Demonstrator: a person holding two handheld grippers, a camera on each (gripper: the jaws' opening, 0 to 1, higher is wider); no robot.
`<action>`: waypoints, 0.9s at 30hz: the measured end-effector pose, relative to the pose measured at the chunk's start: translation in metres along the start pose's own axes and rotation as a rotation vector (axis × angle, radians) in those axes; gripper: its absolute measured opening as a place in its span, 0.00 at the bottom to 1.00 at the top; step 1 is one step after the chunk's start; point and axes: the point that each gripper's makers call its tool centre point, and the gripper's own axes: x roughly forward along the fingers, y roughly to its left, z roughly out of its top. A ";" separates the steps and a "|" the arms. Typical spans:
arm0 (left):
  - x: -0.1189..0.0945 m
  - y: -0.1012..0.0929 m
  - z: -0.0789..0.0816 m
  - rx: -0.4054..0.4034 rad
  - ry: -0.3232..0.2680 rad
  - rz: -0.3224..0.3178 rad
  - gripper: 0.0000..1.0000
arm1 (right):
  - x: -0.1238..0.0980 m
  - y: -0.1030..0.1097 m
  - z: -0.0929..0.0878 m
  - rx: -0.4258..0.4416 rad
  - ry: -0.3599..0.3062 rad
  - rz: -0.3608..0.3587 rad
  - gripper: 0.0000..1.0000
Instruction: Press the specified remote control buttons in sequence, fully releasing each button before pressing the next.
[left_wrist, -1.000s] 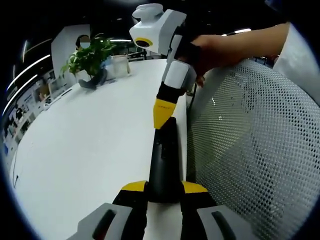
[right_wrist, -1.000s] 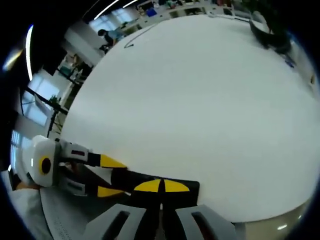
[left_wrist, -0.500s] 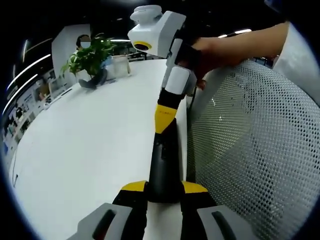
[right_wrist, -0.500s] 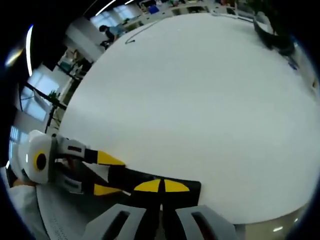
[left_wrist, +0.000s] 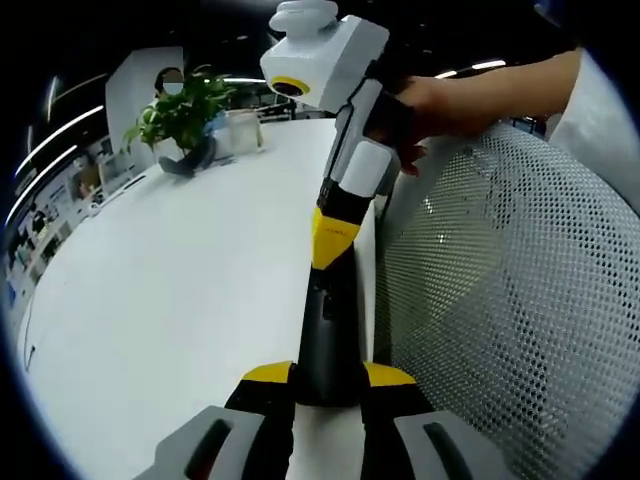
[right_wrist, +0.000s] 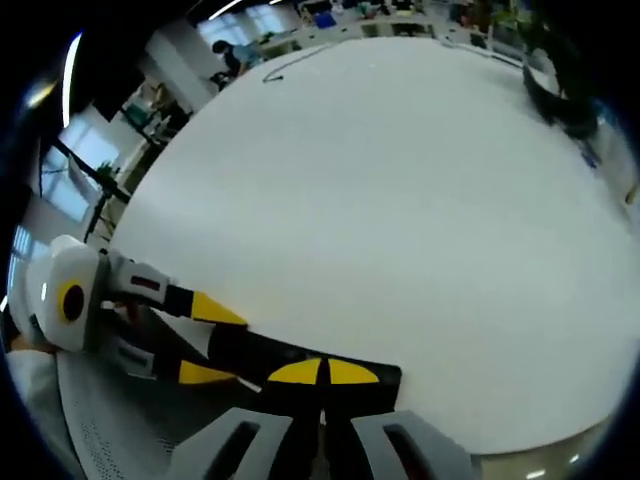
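The remote (left_wrist: 328, 325) lies along the near edge of the white table (left_wrist: 170, 290), just beside a mesh chair back (left_wrist: 500, 300). The left gripper (left_wrist: 328, 378) is clamped on its near end, one yellow-tipped jaw on each long side. The right gripper (left_wrist: 330, 235) comes down from above with its jaws together, their tip touching or almost touching the remote's far half; whether a button is down cannot be told.

The remote looks like a slim, stiff, light plastic bar, probably smooth enough to slide or pivot under a press. Holding it by the long edges near one end, as here, should steady it and leave the face clear.

The left gripper view shows the person's hand (left_wrist: 440, 100) on the right gripper, the chair mesh and a plant (left_wrist: 180, 115) at the table's far end. The right gripper view looks across the remote (right_wrist: 300, 360), with the right gripper's (right_wrist: 322, 373) closed yellow tips over it, the left gripper (right_wrist: 205, 340) gripping it from the left, and a dark cable (right_wrist: 300, 62) at the table's far edge.
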 end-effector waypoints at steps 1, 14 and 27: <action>0.000 0.000 0.000 0.000 0.000 0.000 0.24 | 0.000 0.000 0.000 -0.008 -0.001 -0.002 0.00; 0.000 0.000 0.000 0.000 0.000 0.000 0.24 | 0.000 -0.002 0.001 0.026 -0.002 0.011 0.00; 0.001 0.001 0.000 0.010 -0.002 -0.001 0.24 | -0.005 0.000 -0.006 0.064 0.066 0.013 0.00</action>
